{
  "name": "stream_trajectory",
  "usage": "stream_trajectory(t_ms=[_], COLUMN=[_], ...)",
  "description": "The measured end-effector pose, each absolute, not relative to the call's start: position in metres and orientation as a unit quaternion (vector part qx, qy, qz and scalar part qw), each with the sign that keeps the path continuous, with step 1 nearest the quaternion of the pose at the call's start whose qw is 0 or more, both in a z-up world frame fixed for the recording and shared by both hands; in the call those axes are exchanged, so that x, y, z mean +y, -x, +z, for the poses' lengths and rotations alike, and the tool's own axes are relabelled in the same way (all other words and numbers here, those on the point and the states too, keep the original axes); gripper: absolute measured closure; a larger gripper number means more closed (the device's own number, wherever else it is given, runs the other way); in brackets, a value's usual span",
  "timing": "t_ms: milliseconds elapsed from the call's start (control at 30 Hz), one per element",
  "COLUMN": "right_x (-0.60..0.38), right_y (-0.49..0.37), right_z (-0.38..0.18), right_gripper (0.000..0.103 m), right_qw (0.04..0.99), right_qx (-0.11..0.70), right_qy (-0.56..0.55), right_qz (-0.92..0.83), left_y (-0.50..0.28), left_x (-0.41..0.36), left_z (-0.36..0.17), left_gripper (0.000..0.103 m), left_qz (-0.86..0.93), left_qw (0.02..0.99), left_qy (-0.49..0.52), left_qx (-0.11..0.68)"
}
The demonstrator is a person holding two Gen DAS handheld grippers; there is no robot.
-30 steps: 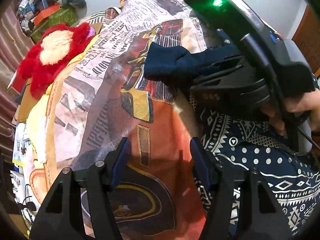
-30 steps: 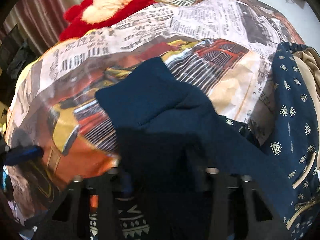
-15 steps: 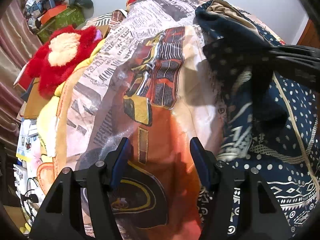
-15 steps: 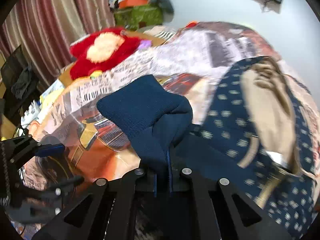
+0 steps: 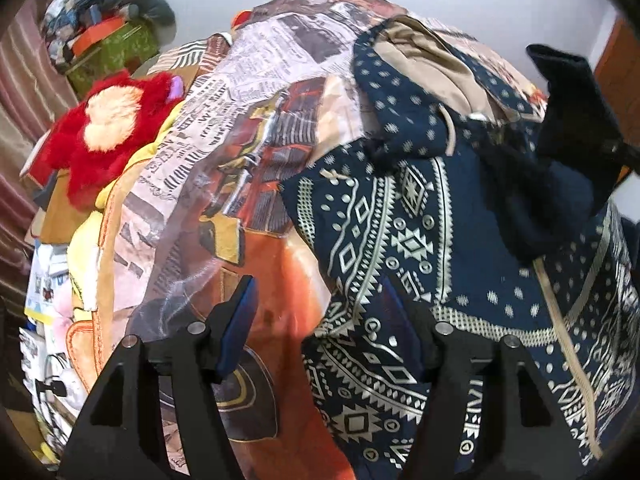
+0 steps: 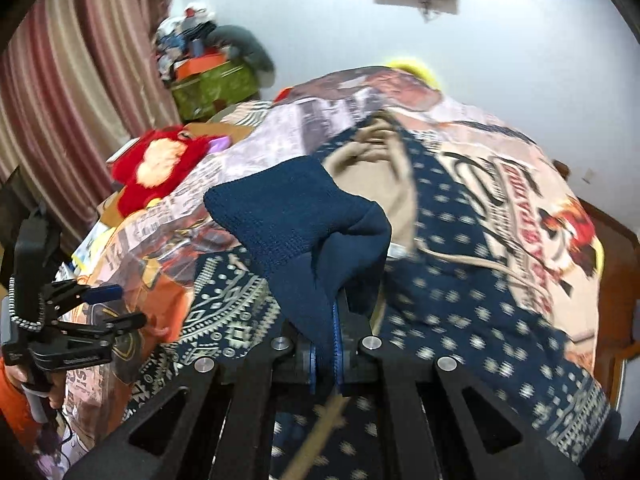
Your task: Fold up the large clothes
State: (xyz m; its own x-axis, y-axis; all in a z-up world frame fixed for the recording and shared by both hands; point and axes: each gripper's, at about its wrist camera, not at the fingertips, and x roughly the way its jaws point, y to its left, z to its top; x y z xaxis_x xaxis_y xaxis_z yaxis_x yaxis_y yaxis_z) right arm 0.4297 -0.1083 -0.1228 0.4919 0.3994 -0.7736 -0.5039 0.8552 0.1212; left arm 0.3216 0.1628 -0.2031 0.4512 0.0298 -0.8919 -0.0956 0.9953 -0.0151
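Right wrist view: the right gripper (image 6: 325,350) has its fingers pinched on the navy ribbed cuff (image 6: 296,224) of a patterned navy garment (image 6: 472,288) spread ahead on the printed bedspread (image 6: 532,184). The left gripper (image 5: 316,320) hangs with fingers wide, the garment's edge lying between them.

Bed (image 5: 256,184), covered by a newspaper-and-car print sheet. Lying directly on it: a navy garment (image 5: 400,240) with cream geometric patterning, spread over the right side, and a red plush toy (image 5: 100,136) at the left edge.
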Motion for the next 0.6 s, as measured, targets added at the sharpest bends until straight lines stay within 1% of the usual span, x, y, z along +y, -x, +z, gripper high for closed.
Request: stream_trajectory(t_ms=[67,100,167,300,367,500,600], right_x=[-0.125,-0.133,-0.152,-0.191,-0.205,-0.222,-0.237], right_y=[-0.428,-0.428,-0.43,-0.436,-0.437,-0.439,-0.441], right_z=[-0.122,-0.123,-0.125,-0.133,-0.14,-0.155,-0.167], right_gripper=[0.099,0.099,0.099,0.099,0.099,0.099,0.099], right_qw=[0.864,0.866,0.867,0.865,0.863,0.858,0.854], right_qx=[0.43,0.431,0.436,0.453,0.461,0.475,0.485], right_qy=[0.053,0.049,0.038,0.001,-0.008,-0.008,-0.021], right_qz=[0.255,0.25,0.237,0.216,0.208,0.195,0.185], left_y=[-0.323,-0.323,-0.323,-0.322,-0.323,-0.332,-0.338], left_x=[0.155,0.152,0.147,0.134,0.13,0.139,0.142], left_z=[-0.211,-0.215,-0.233,-0.27,-0.281,-0.285,-0.29], left_gripper=[0.039,0.037,0.036,0.036,0.036,0.033,0.033], left_qz=[0.024,0.019,0.009,0.025,0.045,0.092,0.136], left_qw=[0.845,0.841,0.827,0.806,0.805,0.816,0.815], left_qy=[0.022,0.02,0.006,-0.059,-0.082,-0.056,-0.07], left_qx=[0.534,0.54,0.562,0.589,0.586,0.568,0.558])
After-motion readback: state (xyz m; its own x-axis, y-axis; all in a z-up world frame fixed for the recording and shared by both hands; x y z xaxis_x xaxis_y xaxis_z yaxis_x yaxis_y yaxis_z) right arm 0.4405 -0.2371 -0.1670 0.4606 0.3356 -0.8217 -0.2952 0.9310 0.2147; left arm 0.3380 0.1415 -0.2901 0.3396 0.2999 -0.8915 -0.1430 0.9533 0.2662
